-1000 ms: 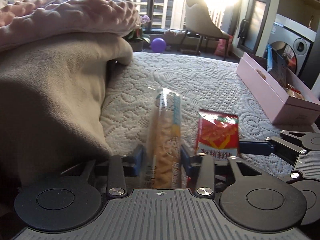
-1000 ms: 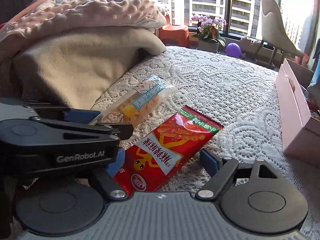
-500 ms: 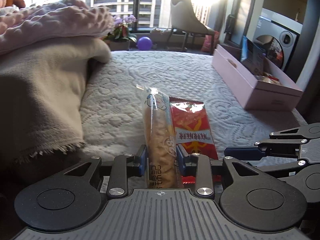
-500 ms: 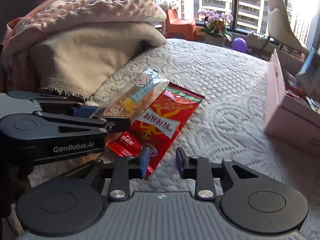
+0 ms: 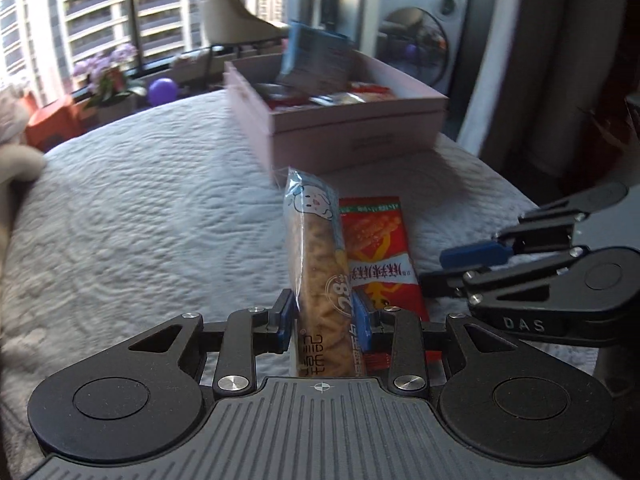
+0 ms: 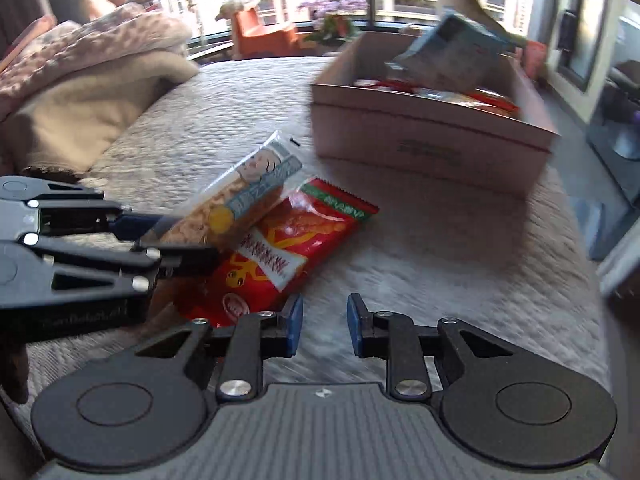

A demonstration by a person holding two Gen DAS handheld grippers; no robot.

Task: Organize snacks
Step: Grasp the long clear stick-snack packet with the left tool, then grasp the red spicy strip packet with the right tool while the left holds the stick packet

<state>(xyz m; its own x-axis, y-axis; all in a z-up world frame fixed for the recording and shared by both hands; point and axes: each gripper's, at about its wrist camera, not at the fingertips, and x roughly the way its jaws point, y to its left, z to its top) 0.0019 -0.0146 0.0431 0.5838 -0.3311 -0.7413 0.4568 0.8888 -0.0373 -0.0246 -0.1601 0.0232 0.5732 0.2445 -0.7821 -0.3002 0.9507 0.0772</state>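
My left gripper (image 5: 323,314) is shut on a long clear packet of yellow snack sticks (image 5: 318,276) and holds it lifted above the white bedspread; the packet also shows in the right wrist view (image 6: 236,200). A red snack packet (image 5: 378,256) lies flat on the bed just right of it, also seen in the right wrist view (image 6: 288,252). My right gripper (image 6: 323,322) is narrowly open and empty, low over the bed right of the red packet. A pink box (image 5: 352,128) with several snacks in it stands beyond, also in the right wrist view (image 6: 428,148).
Folded blankets (image 6: 88,92) are piled at the left of the bed. The bed's right edge (image 5: 500,184) drops off beside the pink box. A window, a plant (image 5: 108,80) and a chair stand past the far edge.
Both grippers have swung right toward the pink box, which now looks closer. The left gripper has lifted the snack stick packet. The right gripper has opened slightly.
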